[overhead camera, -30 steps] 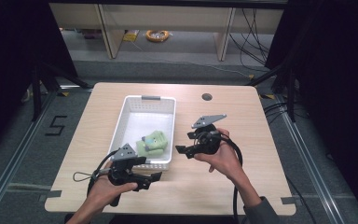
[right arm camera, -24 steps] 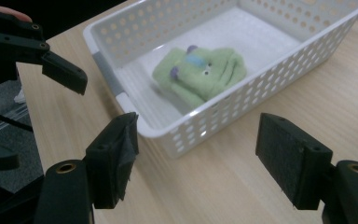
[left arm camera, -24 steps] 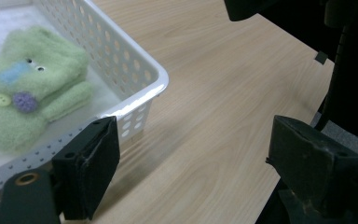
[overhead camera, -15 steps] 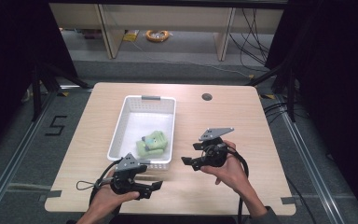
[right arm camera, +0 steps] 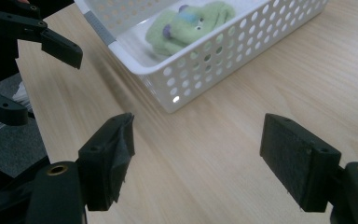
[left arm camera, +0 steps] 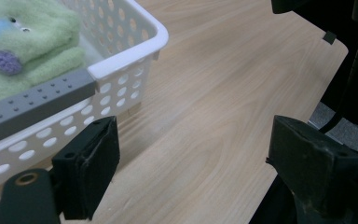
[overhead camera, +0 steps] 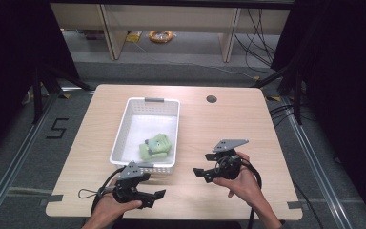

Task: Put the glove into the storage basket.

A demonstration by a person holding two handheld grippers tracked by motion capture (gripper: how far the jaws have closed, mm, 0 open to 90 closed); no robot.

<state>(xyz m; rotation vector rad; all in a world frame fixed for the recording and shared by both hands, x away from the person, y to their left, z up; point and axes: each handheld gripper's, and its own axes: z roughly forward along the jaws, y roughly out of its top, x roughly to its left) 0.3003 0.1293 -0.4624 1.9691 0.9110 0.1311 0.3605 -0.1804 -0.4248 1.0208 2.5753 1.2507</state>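
Jaws gape wide and empty on both the left gripper (overhead camera: 156, 199) and right gripper (overhead camera: 199, 172), low over the table (overhead camera: 228, 124). A floor marking (overhead camera: 57, 128) reads "5" (perhaps). The green plush toy (overhead camera: 154, 146) lies in the white basket (overhead camera: 124, 128), whose long axis runs away from the person.

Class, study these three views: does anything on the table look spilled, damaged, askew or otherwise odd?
Nothing stands out. The green soft toy lies inside the white basket, which sits flat on the table. Both tongs, left and right, are open and hold nothing.
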